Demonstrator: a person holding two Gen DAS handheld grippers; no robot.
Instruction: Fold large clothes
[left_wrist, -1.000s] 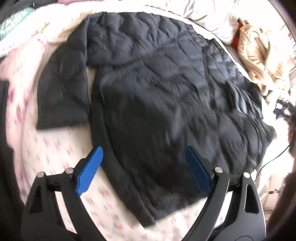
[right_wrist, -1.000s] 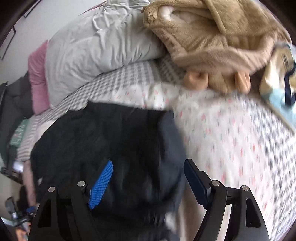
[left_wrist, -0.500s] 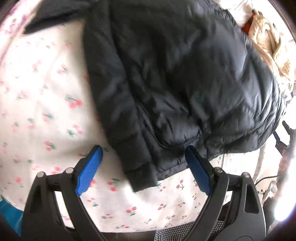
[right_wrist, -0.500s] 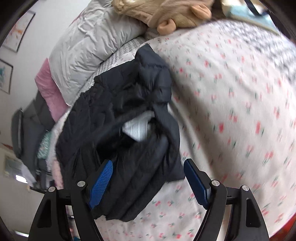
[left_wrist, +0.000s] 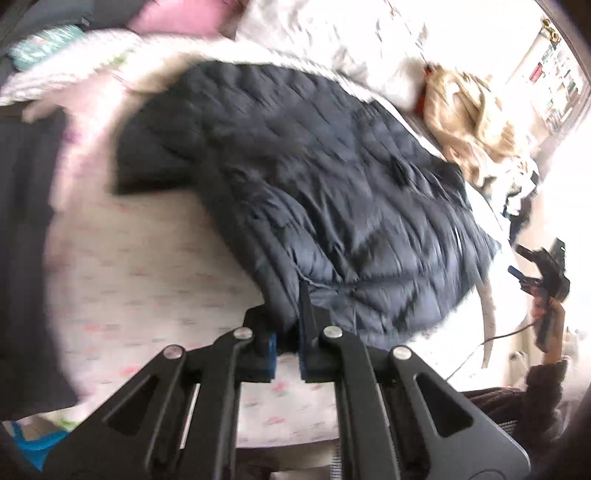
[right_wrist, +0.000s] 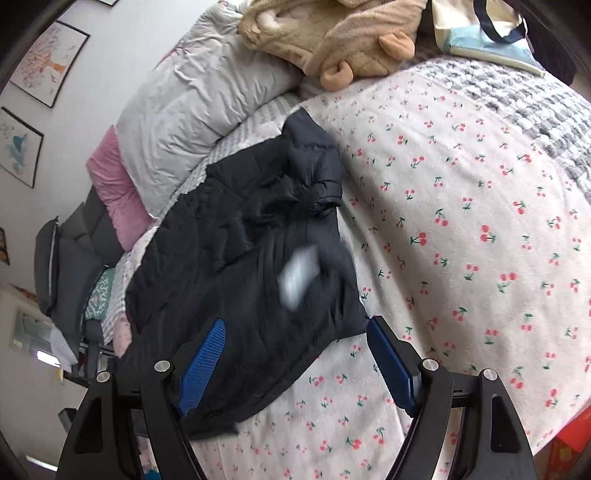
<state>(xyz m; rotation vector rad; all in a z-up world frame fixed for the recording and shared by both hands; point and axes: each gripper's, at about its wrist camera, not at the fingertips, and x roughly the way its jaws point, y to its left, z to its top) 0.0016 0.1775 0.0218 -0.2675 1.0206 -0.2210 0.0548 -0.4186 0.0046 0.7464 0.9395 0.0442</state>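
Observation:
A dark navy quilted jacket lies spread on the cherry-print bedsheet. My left gripper is at the jacket's near hem. Its jaws are closing and the hem edge is pinched between the blue pads. In the right wrist view the jacket lies bunched, with a white label showing. My right gripper stands open just above the jacket's near corner, the fabric lying between its fingers without being pressed.
A beige plush garment, a grey duvet and a pink pillow pile up at the head of the bed. A tote bag lies at the far right. The sheet to the jacket's right is bare.
My left gripper went from wide open to shut on the jacket's hem and pulled back with it. The right gripper came lower and closer over the jacket's corner, still open.

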